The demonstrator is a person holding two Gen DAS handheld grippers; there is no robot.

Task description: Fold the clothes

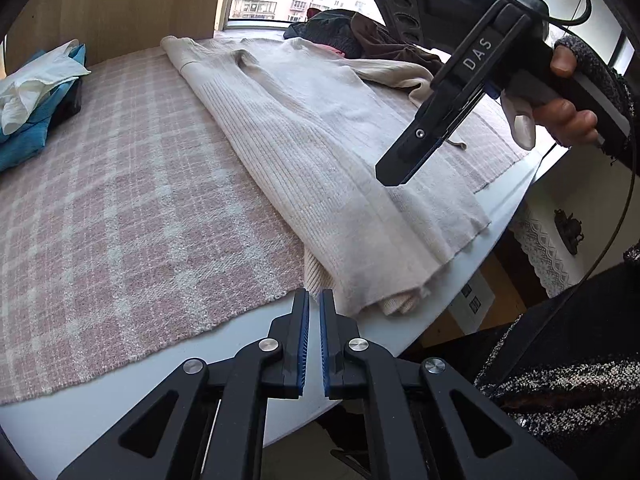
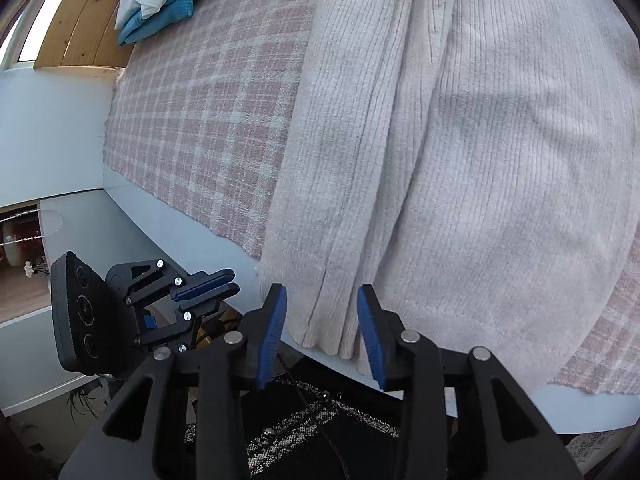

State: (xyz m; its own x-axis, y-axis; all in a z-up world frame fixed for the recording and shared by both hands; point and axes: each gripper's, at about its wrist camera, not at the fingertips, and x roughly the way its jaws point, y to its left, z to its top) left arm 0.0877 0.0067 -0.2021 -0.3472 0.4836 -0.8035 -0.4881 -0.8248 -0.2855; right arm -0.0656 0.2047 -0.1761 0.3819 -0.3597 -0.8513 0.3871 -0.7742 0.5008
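Blue-padded fingers of the left tool (image 1: 314, 344) sit lowest in the left wrist view, drawn nearly together with only a thin slit between them and nothing caught in it, parked just off the near rim of the white desk (image 1: 224, 336). That spot looks chosen so the tool is beside the sweater's hem end without pressing on it. The cream ribbed sweater (image 1: 320, 152) lies lengthwise on a pink checked cloth (image 1: 120, 184) that covers the desk, its sides already turned in to make a long narrow strip, and its near end droops a little past the desk edge. In the right wrist view the right tool (image 2: 322, 328) has its fingers spread apart, straddling the folded layers of that overhanging hem but not pinching them; I judge it is lined up to take the hem for a fold toward the collar. A hand (image 1: 568, 108) in a speckled knit sleeve grips the right tool's handle, angling it steeply down over the sweater. Other garments, white and blue (image 1: 36, 96), are stacked at the far left, with dark clothes (image 1: 340, 32) heaped by the window.
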